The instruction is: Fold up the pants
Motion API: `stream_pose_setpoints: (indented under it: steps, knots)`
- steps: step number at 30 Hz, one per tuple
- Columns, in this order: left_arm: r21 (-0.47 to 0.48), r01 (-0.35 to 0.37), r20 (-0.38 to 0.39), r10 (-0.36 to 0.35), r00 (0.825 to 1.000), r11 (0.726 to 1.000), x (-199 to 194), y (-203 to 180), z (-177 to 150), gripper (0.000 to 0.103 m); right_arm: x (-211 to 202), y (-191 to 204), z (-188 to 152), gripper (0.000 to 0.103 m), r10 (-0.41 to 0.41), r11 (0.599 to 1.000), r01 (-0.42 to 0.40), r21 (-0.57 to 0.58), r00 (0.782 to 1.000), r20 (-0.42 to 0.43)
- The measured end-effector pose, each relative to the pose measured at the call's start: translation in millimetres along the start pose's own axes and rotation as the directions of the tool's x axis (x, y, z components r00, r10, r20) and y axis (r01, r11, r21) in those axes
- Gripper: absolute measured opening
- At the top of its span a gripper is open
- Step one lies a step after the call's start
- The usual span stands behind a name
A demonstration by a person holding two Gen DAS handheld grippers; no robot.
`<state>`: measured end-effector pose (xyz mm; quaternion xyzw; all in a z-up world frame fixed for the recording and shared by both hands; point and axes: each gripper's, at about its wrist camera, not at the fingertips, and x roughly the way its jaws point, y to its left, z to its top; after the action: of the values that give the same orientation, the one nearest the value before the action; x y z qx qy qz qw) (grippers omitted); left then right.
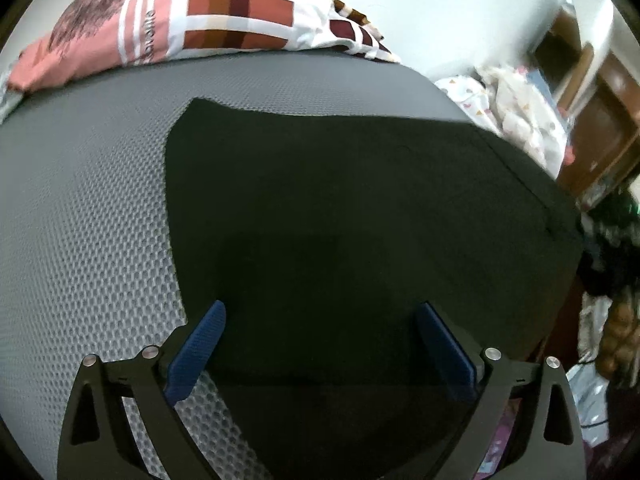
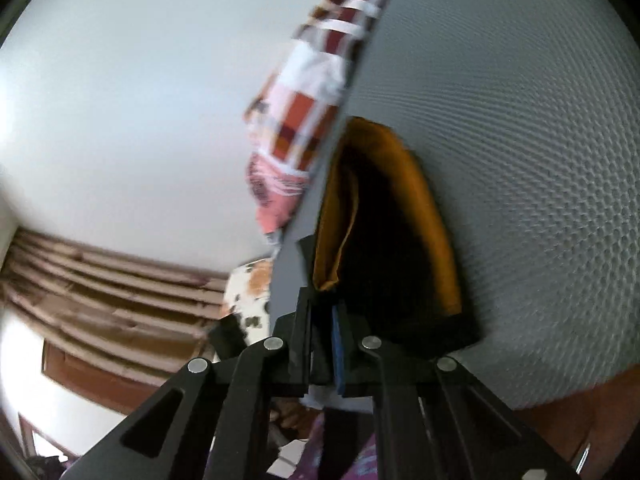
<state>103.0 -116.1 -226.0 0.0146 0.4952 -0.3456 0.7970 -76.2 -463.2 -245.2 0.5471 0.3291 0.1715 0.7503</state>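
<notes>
The black pants [image 1: 352,216] lie spread flat on the grey mesh mattress [image 1: 88,208]. My left gripper [image 1: 320,328] is open just above the pants' near part, its blue pads [image 1: 196,348] wide apart and holding nothing. In the right wrist view, tilted on its side, my right gripper [image 2: 326,320] is shut on a lifted edge of the pants [image 2: 392,240], whose orange-brown lining shows along the raised fold.
A patchwork quilt [image 1: 192,20] in pink, brown and white is heaped at the far end of the mattress, also in the right wrist view [image 2: 296,120]. White patterned bedding [image 1: 516,116] and a wooden cabinet [image 1: 600,120] stand at the right. Clutter [image 1: 616,320] lies beyond the mattress's right edge.
</notes>
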Motion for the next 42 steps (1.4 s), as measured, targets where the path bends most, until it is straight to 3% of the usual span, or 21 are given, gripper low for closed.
stream_pose_setpoints:
  steps: [4, 7, 16, 20, 24, 26, 29, 33, 35, 36, 38, 42]
  knots:
    - [-0.005, -0.004, -0.001, 0.004, 1.0, 1.0, 1.0, 2.9, -2.1, 0.097, -0.3, -44.2, -11.6, 0.009, -0.072, 0.99, 0.074, 0.117, 0.997, -0.023]
    - [0.034, -0.039, -0.012, 0.04, 0.999, 0.999, 3.3, -3.2, -3.0, 0.097, 4.6, -86.6, -14.6, 0.006, -0.003, 0.966, 0.007, 0.258, 1.0, -0.016]
    - [0.099, -0.099, -0.013, 0.101, 0.995, 0.99, 10.4, -12.5, -5.1, 0.1, 0.1, -84.5, -8.1, 0.007, 0.005, 0.972, 0.004, 0.236, 0.999, -0.037]
    - [0.115, -0.107, -0.025, 0.11, 0.994, 0.988, 11.9, -13.6, -4.1, 0.101, -5.5, -66.4, -3.2, 0.018, -0.041, 0.987, 0.051, 0.154, 0.997, -0.067]
    - [0.101, -0.094, -0.027, 0.098, 0.995, 0.99, 10.9, -10.8, -2.1, 0.101, -26.1, -44.6, 13.4, 0.041, -0.125, 0.991, 0.126, 0.052, 0.992, -0.02]
    - [0.101, -0.097, -0.025, 0.1, 0.995, 0.99, 10.6, -11.4, -2.0, 0.101, -32.0, -37.8, 22.6, 0.045, -0.167, 0.986, 0.166, 0.015, 0.986, 0.009]
    - [0.106, -0.104, -0.024, 0.107, 0.994, 0.989, 10.8, -13.1, -3.0, 0.101, -18.1, -31.2, 37.4, 0.05, -0.192, 0.981, 0.192, -0.019, 0.981, -0.01]
    - [0.112, -0.1, -0.02, 0.103, 0.994, 0.989, 10.6, -12.9, -3.1, 0.101, 27.1, -27.6, 48.0, 0.06, -0.237, 0.97, 0.231, -0.074, 0.967, -0.098]
    - [0.117, -0.095, -0.016, 0.098, 0.995, 0.989, 10.1, -12.1, -4.1, 0.102, 41.8, -33.2, 50.9, 0.059, -0.269, 0.962, 0.26, -0.085, 0.956, -0.119]
    - [0.118, -0.096, -0.014, 0.099, 0.995, 0.988, 9.7, -11.8, -4.7, 0.102, 49.5, -36.9, 51.5, 0.044, -0.279, 0.959, 0.269, -0.086, 0.951, -0.132]
    - [0.116, -0.092, -0.005, 0.093, 0.996, 0.989, 8.7, -10.0, -5.5, 0.102, 53.5, -41.2, 49.1, 0.027, -0.28, 0.959, 0.271, -0.079, 0.95, -0.141]
    - [0.119, -0.089, 0.019, 0.087, 0.996, 0.989, 6.5, -8.5, -8.2, 0.102, 42.3, -42.6, 40.7, 0.019, -0.235, 0.972, 0.229, -0.061, 0.963, -0.134]
